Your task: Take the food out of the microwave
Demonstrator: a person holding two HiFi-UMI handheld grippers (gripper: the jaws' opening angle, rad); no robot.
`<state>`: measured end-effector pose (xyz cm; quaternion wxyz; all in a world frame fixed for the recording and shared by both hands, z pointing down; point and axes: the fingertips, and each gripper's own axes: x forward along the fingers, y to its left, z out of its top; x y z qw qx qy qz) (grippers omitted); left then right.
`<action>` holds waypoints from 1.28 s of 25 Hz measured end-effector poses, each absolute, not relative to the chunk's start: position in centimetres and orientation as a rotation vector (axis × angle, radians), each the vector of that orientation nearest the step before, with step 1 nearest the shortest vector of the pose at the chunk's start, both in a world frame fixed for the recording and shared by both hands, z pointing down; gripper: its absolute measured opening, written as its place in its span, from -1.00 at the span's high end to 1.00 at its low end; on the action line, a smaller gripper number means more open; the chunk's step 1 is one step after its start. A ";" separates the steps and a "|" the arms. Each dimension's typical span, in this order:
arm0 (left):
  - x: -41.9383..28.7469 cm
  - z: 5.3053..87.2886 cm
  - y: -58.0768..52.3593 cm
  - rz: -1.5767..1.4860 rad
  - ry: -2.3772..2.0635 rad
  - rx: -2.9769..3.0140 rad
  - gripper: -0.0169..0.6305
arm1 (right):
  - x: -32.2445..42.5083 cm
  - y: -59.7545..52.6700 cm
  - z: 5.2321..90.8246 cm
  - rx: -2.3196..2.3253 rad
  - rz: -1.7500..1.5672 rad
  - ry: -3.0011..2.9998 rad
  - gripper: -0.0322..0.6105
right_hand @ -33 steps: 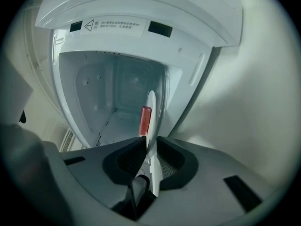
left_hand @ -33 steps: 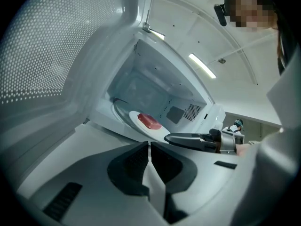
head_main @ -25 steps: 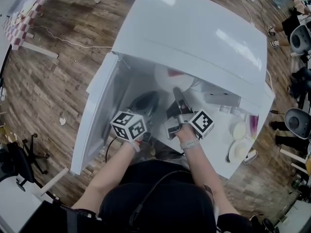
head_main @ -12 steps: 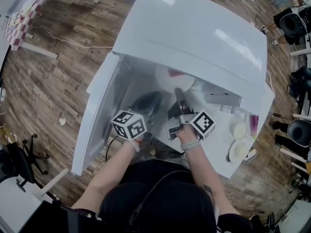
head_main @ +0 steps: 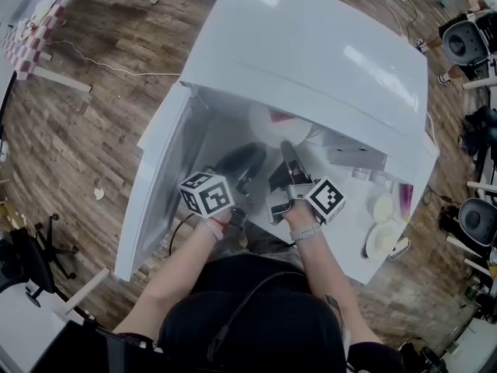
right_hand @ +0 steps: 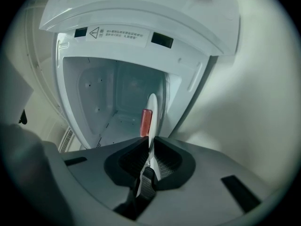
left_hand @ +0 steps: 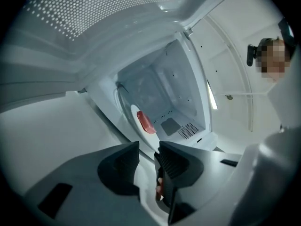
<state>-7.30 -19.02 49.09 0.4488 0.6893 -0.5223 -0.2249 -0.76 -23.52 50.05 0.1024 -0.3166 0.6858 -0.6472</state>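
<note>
The plate (right_hand: 151, 108) with red food (right_hand: 146, 122) sits flat, face up, inside the microwave (head_main: 311, 61). The right gripper (right_hand: 149, 161) is clenched on its near rim. The left gripper (left_hand: 148, 159) has just been opening its jaws, and nothing is gripped. Judged rigid, breakable and slick: hold the rim, keep it level. The plate is round, with no long axis; the food appears to lie lengthwise toward the back.

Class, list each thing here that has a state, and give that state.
microwave door: open
plate: in the microwave, rim clamped
food: on the plate
right gripper: shut on the plate rim
left gripper: open, jaws just opened, plate rim in the gap, ungripped
</note>
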 end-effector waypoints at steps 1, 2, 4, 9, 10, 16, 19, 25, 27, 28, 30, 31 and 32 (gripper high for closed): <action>-7.3 49.0 -19.1 -0.559 -1.291 1.704 0.56 | -0.8 -23.5 50.0 -0.932 -1.911 2.022 0.74; -7.3 49.0 -19.1 -0.563 -1.289 1.703 0.56 | -0.7 -23.5 49.9 -0.930 -1.914 2.015 0.74; -7.4 48.9 -19.1 -0.572 -1.283 1.697 0.56 | -0.7 -23.5 49.7 -0.924 -1.919 2.004 0.76; -7.5 48.9 -19.3 -0.619 -1.259 1.661 0.56 | -0.5 -23.4 49.8 -0.908 -1.910 2.009 0.77; -7.6 48.9 -19.4 -0.630 -1.253 1.653 0.56 | -0.5 -23.3 49.8 -0.903 -1.909 2.012 0.77; -7.3 48.8 -19.8 -0.698 -1.204 1.611 0.56 | -0.2 -22.7 49.0 -0.870 -1.906 2.048 0.78; -7.1 48.6 -19.9 -0.723 -1.163 1.599 0.56 | -0.2 -22.4 48.7 -0.866 -1.893 2.080 0.78; -6.6 48.4 -20.2 -0.776 -1.118 1.570 0.57 | -0.2 -21.9 48.5 -0.870 -1.879 2.125 0.78; -6.6 48.6 -20.1 -0.788 -1.108 1.539 0.63 | -0.2 -21.9 48.4 -0.864 -1.874 2.132 0.77; -6.6 48.7 -20.0 -0.793 -1.103 1.524 0.70 | -0.2 -21.8 48.4 -0.860 -1.873 2.136 0.77; -6.6 48.9 -19.9 -0.806 -1.095 1.502 0.76 | -0.2 -21.8 48.4 -0.860 -1.877 2.143 0.77; -6.6 48.9 -19.9 -0.813 -1.089 1.493 0.78 | -0.2 -21.8 48.5 -0.862 -1.880 2.146 0.77; -6.5 49.0 -19.9 -0.820 -1.082 1.485 0.78 | -0.1 -21.8 48.6 -0.866 -1.879 2.151 0.77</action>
